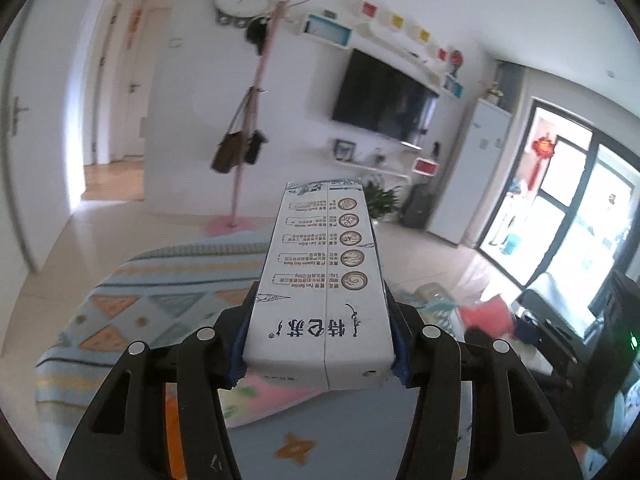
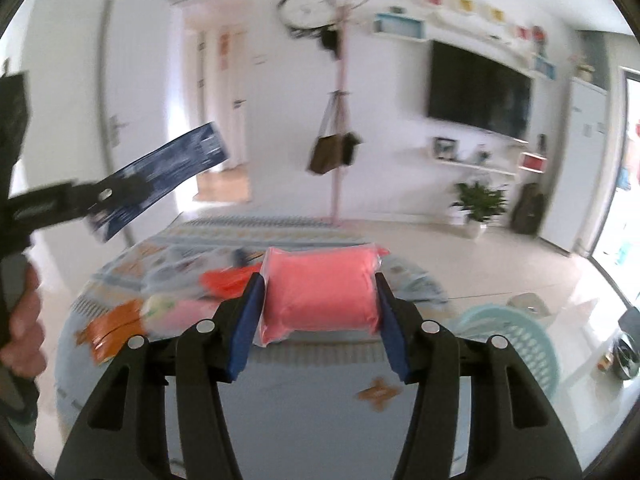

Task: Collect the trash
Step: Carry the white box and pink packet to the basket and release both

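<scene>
My left gripper [image 1: 320,312] is shut on a white milk carton [image 1: 324,280] with printed text, held in the air and pointing forward. The carton's blue side also shows in the right wrist view [image 2: 168,176], gripped at the upper left. My right gripper [image 2: 320,300] is shut on a pink plastic-wrapped pack [image 2: 320,292], held above the patterned rug [image 2: 280,236]. More trash lies on the rug: an orange packet [image 2: 112,332], a red wrapper [image 2: 228,280] and a pale bundle [image 2: 160,308].
A mint plastic basket [image 2: 516,340] stands at the right on the floor. A pink coat stand [image 2: 338,128] with bags rises beyond the rug. A wall TV [image 2: 480,92], shelves and a potted plant [image 2: 478,204] line the far wall. A hallway doorway [image 2: 216,120] opens at the left.
</scene>
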Tool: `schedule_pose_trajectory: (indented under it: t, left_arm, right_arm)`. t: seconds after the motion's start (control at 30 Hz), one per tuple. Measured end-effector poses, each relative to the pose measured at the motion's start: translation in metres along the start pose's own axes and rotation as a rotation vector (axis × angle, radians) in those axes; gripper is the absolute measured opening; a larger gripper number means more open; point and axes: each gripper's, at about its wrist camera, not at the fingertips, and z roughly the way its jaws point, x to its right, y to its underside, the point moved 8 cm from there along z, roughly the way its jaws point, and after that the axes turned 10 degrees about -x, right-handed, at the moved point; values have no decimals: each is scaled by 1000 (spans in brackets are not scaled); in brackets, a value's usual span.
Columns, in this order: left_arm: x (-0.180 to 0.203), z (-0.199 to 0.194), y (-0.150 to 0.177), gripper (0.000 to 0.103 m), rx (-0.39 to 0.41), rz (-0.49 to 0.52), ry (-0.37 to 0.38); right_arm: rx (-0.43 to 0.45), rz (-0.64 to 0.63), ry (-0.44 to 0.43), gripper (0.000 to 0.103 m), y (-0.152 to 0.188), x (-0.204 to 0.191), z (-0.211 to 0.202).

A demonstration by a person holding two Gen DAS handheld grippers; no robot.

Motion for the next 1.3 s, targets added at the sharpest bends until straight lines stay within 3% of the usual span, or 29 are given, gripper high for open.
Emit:
schedule_pose_trajectory:
  t: [0.27,0.6,0.83,1.07,1.13,1.23,1.3]
  left_arm:
    - [81,56,-12,52,-46,51,78]
    - [182,156,2,52,-159,135,135]
    - [211,236,32,52,-285,136,163]
    - [219,282,56,53,-384,161,185]
    - [222,288,63,57,-404,167,174]
    - [218,291,66,67,-406,161,169]
    - [214,287,67,71,-408,150,180]
  right_arm:
    - [-9,143,154,51,-22,117,21]
    - [-168,320,265,51,26,241,72]
    - [-283,400,302,51,69,290,106]
    - [-393,469,292,52,111,315,137]
    - [-428,479,278,54,121,317,146]
    - [-430,507,254,69,131,318,147]
    - [-425,513,259,69,133,318,143]
